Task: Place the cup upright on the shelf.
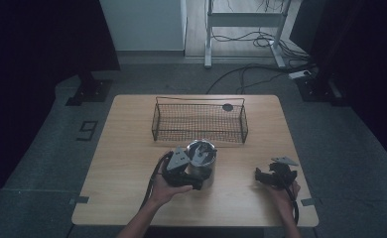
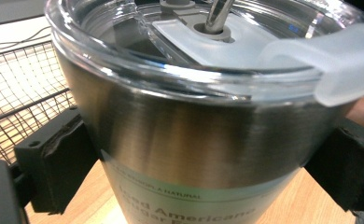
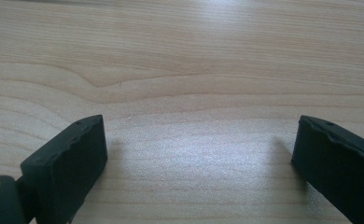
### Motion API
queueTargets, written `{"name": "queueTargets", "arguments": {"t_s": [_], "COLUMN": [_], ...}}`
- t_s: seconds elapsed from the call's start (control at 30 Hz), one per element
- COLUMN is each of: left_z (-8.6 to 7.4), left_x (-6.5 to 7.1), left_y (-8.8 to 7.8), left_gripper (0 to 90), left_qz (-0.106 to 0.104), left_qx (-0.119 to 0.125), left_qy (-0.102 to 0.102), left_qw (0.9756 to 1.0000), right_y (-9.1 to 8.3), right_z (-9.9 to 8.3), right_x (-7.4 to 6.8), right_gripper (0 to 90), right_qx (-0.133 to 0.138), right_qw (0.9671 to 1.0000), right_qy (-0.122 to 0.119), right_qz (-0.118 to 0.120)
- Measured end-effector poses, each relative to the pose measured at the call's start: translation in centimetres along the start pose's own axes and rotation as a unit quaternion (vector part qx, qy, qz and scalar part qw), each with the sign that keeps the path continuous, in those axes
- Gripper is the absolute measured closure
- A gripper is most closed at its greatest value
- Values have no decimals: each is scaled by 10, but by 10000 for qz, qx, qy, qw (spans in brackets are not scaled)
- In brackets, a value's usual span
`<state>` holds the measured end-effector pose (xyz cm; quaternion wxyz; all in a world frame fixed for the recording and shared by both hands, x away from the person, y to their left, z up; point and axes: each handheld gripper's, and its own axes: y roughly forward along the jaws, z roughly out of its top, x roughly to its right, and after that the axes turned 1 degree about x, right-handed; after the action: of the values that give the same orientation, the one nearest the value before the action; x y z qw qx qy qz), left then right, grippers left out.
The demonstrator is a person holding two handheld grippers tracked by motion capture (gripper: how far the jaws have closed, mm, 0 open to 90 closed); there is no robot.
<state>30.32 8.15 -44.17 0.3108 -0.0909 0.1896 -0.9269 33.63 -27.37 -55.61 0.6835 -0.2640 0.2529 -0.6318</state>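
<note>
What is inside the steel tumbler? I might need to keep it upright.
The steel tumbler carries a clear lid with a metal straw through it. The steel wall and glare hide any contents.

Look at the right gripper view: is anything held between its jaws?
No: the right gripper is open, with bare wooden table between its jaws.

Dim, underexposed high view, dark corners, brighter gripper views, glare on steel tumbler [image 2: 203,140]
</note>
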Motion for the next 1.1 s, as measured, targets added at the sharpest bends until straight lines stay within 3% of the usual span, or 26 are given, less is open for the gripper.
{"name": "queueTargets", "arguments": {"t_s": [1.1], "left_z": [14], "left_x": [-35], "left_y": [-14], "left_gripper": [42], "left_qz": [233], "left_qx": [275], "left_qy": [-76], "left_qw": [9993], "right_y": [0], "right_z": [0], "right_x": [0], "right_gripper": [31], "right_qx": [10], "right_qw": [10000], "right_qy": [10], "right_qz": [-16]}}
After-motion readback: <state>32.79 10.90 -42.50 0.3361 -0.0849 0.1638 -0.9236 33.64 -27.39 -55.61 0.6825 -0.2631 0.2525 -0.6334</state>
